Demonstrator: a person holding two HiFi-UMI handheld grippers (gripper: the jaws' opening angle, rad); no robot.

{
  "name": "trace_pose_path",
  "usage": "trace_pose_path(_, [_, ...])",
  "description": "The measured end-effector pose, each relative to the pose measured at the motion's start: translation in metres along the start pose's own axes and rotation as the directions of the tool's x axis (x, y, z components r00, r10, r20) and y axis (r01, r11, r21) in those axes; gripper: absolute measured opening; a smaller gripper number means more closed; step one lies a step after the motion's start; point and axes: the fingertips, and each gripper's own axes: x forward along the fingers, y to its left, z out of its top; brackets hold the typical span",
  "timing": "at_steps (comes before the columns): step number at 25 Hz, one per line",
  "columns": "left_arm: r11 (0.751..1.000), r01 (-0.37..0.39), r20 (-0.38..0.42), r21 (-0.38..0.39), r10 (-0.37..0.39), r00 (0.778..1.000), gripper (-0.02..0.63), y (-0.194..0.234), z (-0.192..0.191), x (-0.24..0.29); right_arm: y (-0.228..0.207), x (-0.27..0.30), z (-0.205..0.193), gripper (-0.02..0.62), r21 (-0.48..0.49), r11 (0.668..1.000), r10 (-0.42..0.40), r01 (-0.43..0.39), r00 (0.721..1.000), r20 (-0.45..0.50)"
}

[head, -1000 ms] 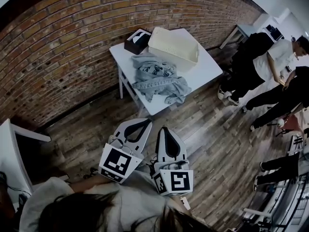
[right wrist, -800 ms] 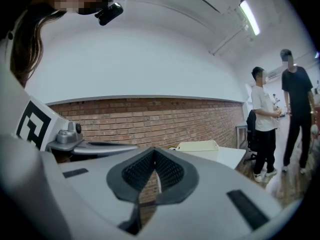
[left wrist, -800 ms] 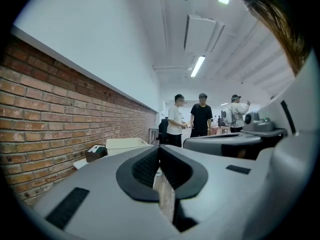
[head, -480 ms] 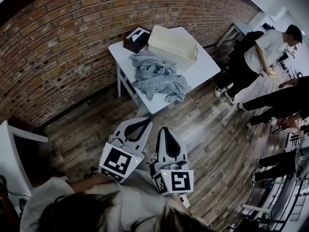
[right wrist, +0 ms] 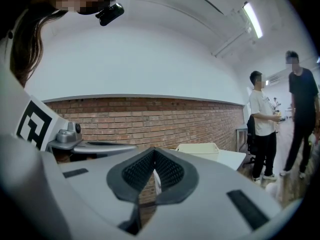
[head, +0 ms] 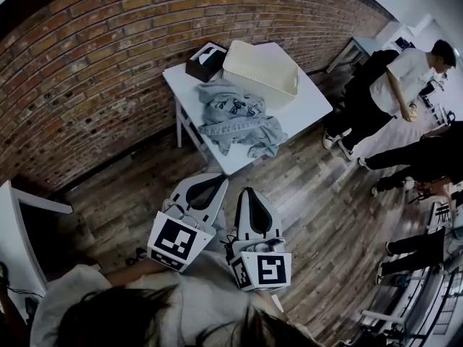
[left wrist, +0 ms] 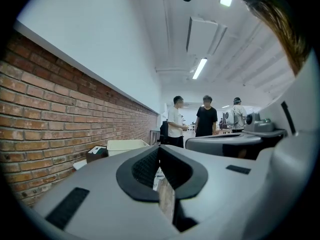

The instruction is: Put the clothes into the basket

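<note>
Both claws are clenched on nothing: the left gripper (head: 214,184) and right gripper (head: 248,192) hang side by side close to the person's body, well apart from the white square table (head: 307,107). On it the crumpled grey sweatshirt (head: 235,118) sprawls just beside the cream rectangular plastic basket (head: 278,85), one end reaching the table's near edge. I'd worry that a pinch on one loose fold lets the bulk slide onto the wooden floor (head: 311,208), or leaves a sleeve trailing over the rim. A shove could also knock the basket against the dark tissue box (head: 205,60).
</note>
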Motion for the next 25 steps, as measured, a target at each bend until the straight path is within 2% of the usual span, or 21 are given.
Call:
trace_pose_path(7, [1.000, -0.005, -0.006, 0.016, 0.005, 1.000, 0.008, 0.010, 0.002, 0.033, -0.027, 0.025, 0.001, 0.006, 0.012, 1.000, -0.003, 0.003, 1.000, 0.012])
trace_pose_path(25, [0.999, -0.037, -0.068, -0.025, 0.035, 0.997, 0.008, 0.064, -0.012, 0.144, -0.102, 0.126, -0.018, 0.006, 0.036, 0.999, 0.031, -0.029, 0.997, -0.065])
